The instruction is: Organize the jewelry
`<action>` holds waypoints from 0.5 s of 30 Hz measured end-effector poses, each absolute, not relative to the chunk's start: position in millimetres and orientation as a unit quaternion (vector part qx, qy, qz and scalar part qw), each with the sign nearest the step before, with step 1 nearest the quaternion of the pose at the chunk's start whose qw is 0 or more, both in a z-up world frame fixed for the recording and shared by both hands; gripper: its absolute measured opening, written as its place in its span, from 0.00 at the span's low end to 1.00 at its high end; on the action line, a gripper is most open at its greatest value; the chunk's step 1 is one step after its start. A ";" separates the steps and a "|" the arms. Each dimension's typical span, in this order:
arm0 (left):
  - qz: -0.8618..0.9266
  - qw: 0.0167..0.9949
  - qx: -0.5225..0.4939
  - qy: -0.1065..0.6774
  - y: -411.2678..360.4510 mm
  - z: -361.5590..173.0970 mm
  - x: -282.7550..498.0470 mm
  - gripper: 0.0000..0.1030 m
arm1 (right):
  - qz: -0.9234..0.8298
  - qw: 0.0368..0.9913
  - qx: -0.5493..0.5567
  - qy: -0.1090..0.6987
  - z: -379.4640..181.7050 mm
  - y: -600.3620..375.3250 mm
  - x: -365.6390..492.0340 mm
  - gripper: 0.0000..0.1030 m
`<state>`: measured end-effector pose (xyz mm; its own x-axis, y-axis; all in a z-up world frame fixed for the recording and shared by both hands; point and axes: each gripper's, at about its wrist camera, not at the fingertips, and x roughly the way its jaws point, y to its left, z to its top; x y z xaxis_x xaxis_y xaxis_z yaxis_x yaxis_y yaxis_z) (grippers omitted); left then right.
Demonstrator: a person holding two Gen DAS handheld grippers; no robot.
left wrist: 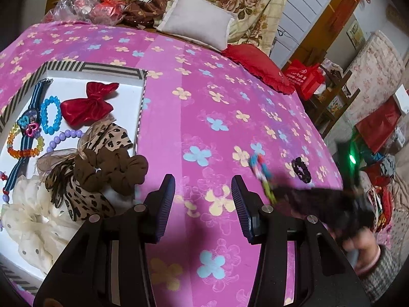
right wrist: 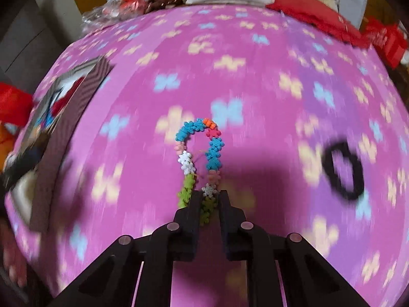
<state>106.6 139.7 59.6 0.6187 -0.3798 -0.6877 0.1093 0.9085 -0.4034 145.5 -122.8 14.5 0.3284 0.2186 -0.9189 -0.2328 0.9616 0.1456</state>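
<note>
A flower bracelet [right wrist: 198, 158] is clenched between the right gripper [right wrist: 209, 199] fingers, seemingly mid-carry; the left gripper [left wrist: 203, 197] is spread, empty; the box [left wrist: 142, 94] left of them must probably be reached next.

Right tool [left wrist: 319, 199]: motion-blurred in left wrist view. Striped box [right wrist: 84, 89]: smeared in right wrist view (contents unreadable), cut by left edge elsewhere. Black hair tie [right wrist: 342, 170]: blurred. White dotted scrunchie [left wrist: 33, 220]: partly cropped.
</note>
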 end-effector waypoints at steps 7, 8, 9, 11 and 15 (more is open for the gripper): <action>-0.152 0.887 -0.144 0.412 123.1 65.0 97.7 0.44 | 0.049 0.875 0.005 0.481 47.1 -197.7 109.1 0.49; -0.155 0.885 -0.138 0.416 117.2 63.0 97.9 0.44 | 0.042 0.877 0.005 0.479 47.9 -204.2 111.3 0.49; -0.155 0.884 -0.135 0.420 112.8 61.2 98.5 0.44 | 0.035 0.879 0.006 0.475 47.9 -211.5 113.8 0.49; -0.157 0.877 -0.130 0.435 99.5 55.2 102.0 0.44 | 0.017 0.886 0.004 0.463 46.5 -225.0 121.4 0.49; -0.174 0.864 -0.105 0.461 63.2 45.5 113.1 0.44 | 0.005 0.892 0.006 0.451 38.6 -235.1 146.3 0.49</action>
